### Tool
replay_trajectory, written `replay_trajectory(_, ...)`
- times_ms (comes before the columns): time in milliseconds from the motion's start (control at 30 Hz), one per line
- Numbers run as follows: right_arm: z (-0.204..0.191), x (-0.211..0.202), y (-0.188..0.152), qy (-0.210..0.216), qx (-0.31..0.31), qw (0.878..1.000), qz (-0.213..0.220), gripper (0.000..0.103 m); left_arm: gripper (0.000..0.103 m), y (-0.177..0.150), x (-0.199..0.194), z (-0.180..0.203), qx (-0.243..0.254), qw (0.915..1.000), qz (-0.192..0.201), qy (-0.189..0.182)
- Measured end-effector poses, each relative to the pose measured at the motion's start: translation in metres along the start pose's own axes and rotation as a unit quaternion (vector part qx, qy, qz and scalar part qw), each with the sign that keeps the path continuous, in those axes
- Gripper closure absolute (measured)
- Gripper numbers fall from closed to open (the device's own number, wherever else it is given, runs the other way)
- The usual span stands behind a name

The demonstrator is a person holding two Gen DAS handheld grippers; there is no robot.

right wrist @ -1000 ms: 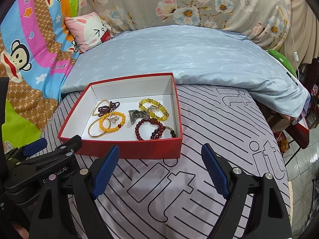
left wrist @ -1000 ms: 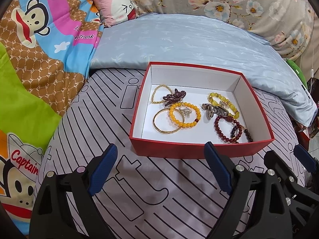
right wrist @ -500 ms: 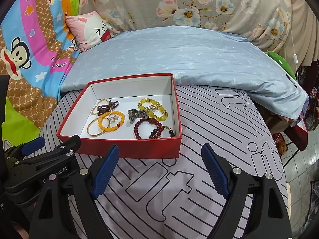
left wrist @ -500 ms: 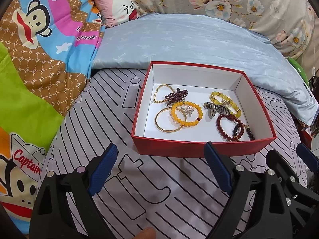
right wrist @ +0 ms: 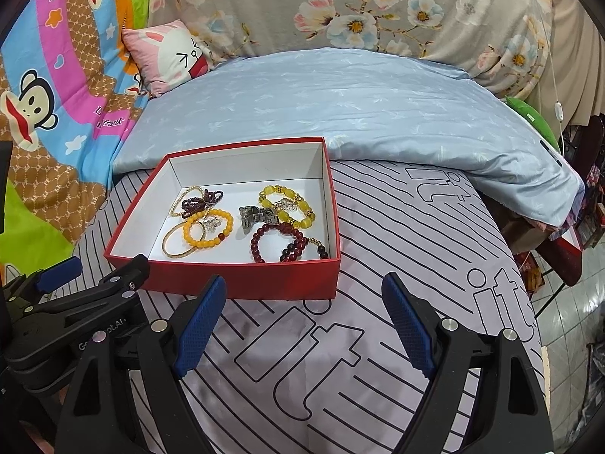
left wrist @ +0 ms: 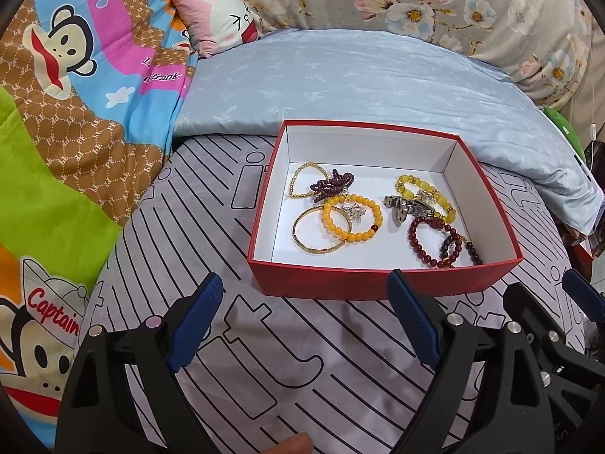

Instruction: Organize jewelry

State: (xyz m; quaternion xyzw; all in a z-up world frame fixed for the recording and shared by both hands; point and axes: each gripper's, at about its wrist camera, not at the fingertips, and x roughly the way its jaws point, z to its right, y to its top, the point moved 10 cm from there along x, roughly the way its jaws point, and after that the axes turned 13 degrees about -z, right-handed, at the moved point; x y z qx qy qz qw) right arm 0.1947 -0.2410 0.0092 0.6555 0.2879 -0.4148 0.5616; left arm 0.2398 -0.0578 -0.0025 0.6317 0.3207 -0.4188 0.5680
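A red box [left wrist: 378, 283] with white inside sits on the striped bed cover; it also shows in the right wrist view [right wrist: 242, 280]. Inside lie several bracelets: an orange bead bracelet [left wrist: 351, 217], a gold bangle [left wrist: 314, 232], a dark purple bead cluster [left wrist: 332, 185], a yellow bead bracelet [left wrist: 423, 193], a metal watch band [left wrist: 406, 208] and dark red beads [left wrist: 435, 242]. My left gripper [left wrist: 302, 321] is open and empty, just short of the box's near wall. My right gripper [right wrist: 302, 321] is open and empty, at the box's near right corner.
A light blue quilt [left wrist: 359, 83] lies behind the box. A cartoon monkey blanket [left wrist: 75, 94] covers the left. A pink rabbit pillow [left wrist: 219, 19] sits at the back left. The bed's edge and floor [right wrist: 567, 302] are at the right.
Both grippers have drawn back and risen slightly, so the box sits a little further away in both views. The jewelry has not moved.
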Motion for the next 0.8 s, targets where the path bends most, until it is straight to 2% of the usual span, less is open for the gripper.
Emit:
replay_trajectory(500,-0.0031,0.0006,-0.0012,-0.003,-0.006,1.0,-0.002,0.022,0.019,-0.0004,0.0002,-0.0027,0.0,0.9998,0.006,0.019)
replay_trajectory(800,-0.0041,0.0016,-0.002,-0.004,-0.003,1.0,-0.004,0.022,0.02,0.0005,0.0017,-0.0004,0.005,0.9998,0.006,0.017)
